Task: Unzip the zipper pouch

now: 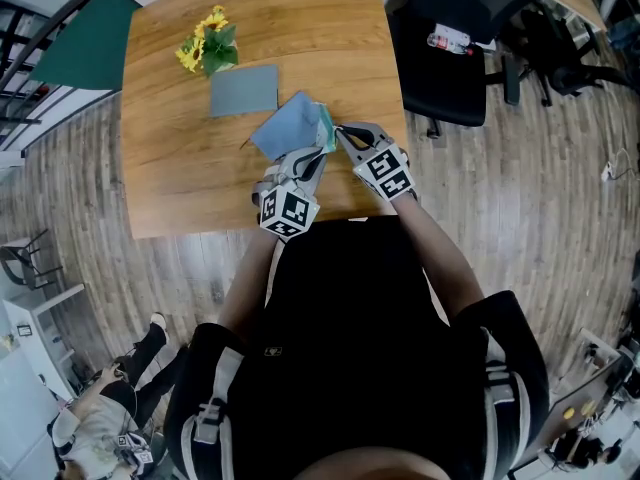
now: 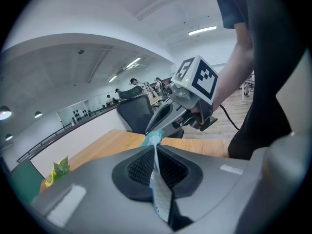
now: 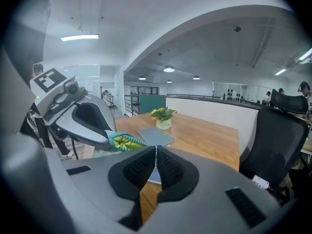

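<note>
The pouch (image 1: pixel 292 128) is held over the worktop (image 1: pixel 180 193) between both grippers. The left gripper (image 1: pixel 316 158) clamps its edge. The right gripper (image 1: pixel 340 132) pinches its zipper end, jaws nearly together.

The wooden table (image 1: pixel 180 188) carries a potted yellow flower plant (image 1: pixel 207 48) near its far-left corner, with a grey-blue notebook (image 1: pixel 244 90) just beside it.

An open-plan office: black swivel chairs (image 1: pixel 440 88), a wooden table (image 1: pixel 180 188), strip lights (image 3: pixel 79 37) overhead.
</note>
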